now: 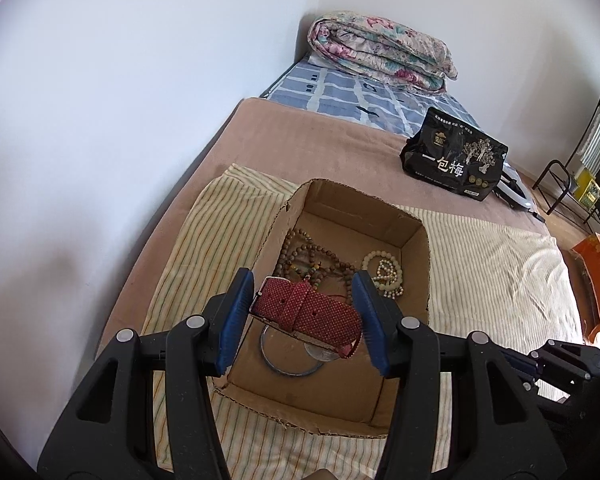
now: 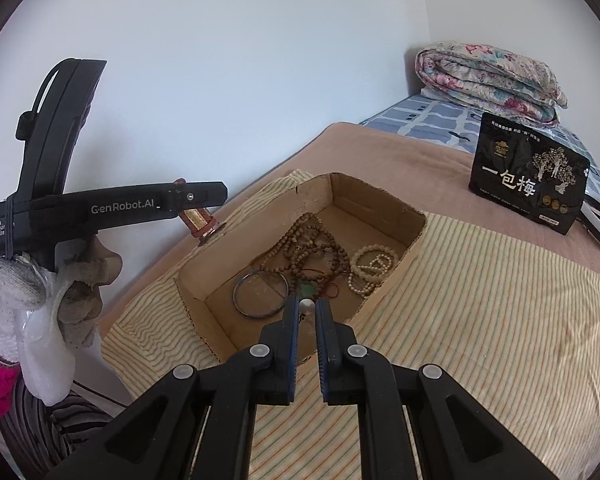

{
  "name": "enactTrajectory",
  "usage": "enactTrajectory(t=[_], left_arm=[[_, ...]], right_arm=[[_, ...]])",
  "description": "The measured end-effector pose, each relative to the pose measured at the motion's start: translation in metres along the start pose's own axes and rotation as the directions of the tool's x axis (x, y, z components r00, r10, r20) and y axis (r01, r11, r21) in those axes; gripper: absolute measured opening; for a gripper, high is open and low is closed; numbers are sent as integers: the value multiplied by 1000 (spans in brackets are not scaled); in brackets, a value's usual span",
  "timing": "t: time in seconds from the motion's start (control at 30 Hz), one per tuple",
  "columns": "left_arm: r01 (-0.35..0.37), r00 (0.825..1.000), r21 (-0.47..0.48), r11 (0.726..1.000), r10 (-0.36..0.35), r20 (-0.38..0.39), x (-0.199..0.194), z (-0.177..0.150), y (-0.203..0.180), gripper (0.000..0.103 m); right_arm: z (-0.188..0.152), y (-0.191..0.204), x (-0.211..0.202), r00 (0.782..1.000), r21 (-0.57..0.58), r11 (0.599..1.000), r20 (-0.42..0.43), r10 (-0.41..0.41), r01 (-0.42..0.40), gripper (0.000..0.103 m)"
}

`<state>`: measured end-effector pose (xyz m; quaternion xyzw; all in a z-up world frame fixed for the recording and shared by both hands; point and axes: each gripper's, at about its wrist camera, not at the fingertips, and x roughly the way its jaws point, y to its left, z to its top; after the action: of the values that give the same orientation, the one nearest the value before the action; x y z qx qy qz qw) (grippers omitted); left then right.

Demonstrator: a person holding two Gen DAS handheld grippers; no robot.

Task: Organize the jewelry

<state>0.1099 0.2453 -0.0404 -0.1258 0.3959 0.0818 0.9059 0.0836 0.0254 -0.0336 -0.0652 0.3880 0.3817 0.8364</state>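
Red woven watch strap point(image 1: 306, 312) is clamped between the blue pads of the left gripper point(image 1: 305, 312), held above the open cardboard box point(image 1: 416, 240). Below it lie wooden bead strands point(image 1: 316, 260), pale bead bracelets point(image 1: 386, 272) and a bangle point(image 1: 288, 366). The right gripper point(image 2: 307, 308) is nearly closed, pinching a small white bead point(image 2: 307, 303) over the box's near edge.

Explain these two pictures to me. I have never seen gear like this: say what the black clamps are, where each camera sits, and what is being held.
No robot here: a person holds a hand-held gripper in each hand, each with a camera looking along its fingers. The left view shows the left hand-held gripper clamping a red watch strap above a cardboard box on a striped cloth on a bed. The right view shows the right hand-held gripper pinching something small and white. The box holds brown bead strings, pale bead bracelets and a bangle.
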Motion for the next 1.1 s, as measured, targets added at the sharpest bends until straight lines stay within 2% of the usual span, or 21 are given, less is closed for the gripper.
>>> enactTrajectory(t=[0.33, 0.4, 0.47, 0.53, 0.6, 0.67, 0.73, 1.1], left_arm=[[4, 999, 8, 1000, -4, -33, 13, 1, -2, 52], [1, 1000, 6, 1000, -1, -31, 13, 1, -2, 52], [5, 999, -1, 1000, -5, -44, 16, 1, -2, 53], [13, 999, -5, 1000, -14, -43, 17, 3, -1, 54], [10, 999, -1, 1000, -10, -40, 18, 4, -2, 59], [13, 999, 0, 1000, -13, -32, 17, 4, -3, 63], [12, 1000, 6, 1000, -12, -29, 17, 4, -5, 63], [13, 1000, -3, 1000, -13, -5, 11, 5, -5, 63]], right_arm=[[-5, 19, 28, 999, -16, 999, -43, 34, -35, 6], [-6, 21, 32, 998, -19, 999, -51, 38, -39, 11], [-6, 24, 34, 998, -24, 999, -49, 29, -30, 32], [-7, 25, 34, 999, -31, 999, -42, 18, -19, 36], [-7, 26, 35, 999, -32, 999, -48, 18, -19, 47], [-7, 26, 34, 999, -31, 1000, -42, 6, -7, 65], [-8, 25, 32, 1000, -23, 1000, -30, -5, 4, 70], [-7, 22, 28, 1000, -4, 1000, -20, -6, 6, 72]])
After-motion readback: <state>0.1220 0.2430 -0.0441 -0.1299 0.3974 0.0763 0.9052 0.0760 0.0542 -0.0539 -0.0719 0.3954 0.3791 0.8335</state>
